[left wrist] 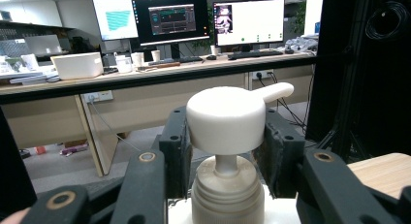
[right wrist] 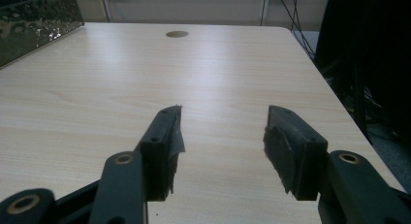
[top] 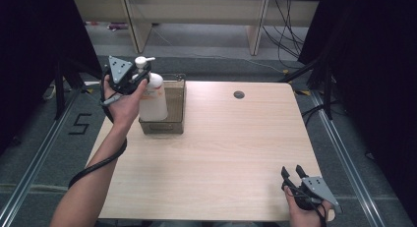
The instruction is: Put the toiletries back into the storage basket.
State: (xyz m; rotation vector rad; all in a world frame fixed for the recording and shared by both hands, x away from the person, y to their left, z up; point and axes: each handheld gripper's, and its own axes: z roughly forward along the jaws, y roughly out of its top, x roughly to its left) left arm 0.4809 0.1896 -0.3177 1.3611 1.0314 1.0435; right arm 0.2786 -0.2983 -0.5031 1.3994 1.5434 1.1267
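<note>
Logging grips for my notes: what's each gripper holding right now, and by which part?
The left gripper clamps the white pump bottle by its pump head. The right gripper is open, holding nothing.

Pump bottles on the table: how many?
1. The pump bottle stands in the bin at the table's far left, left gripper clamped on its pump head.

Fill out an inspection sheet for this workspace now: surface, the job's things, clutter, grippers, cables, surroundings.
Surface: light wood-grain table, round grommet hole near the far edge.
Job's things: white plastic pump bottle upright at a clear rectangular bin, far left corner.
Clutter: nothing seen.
Grippers: left gripper shut on the bottle's pump head; right gripper open, low over the near right corner.
Cables: black cable trailing along the left forearm.
Surroundings: desk with monitors beyond the table.
</note>
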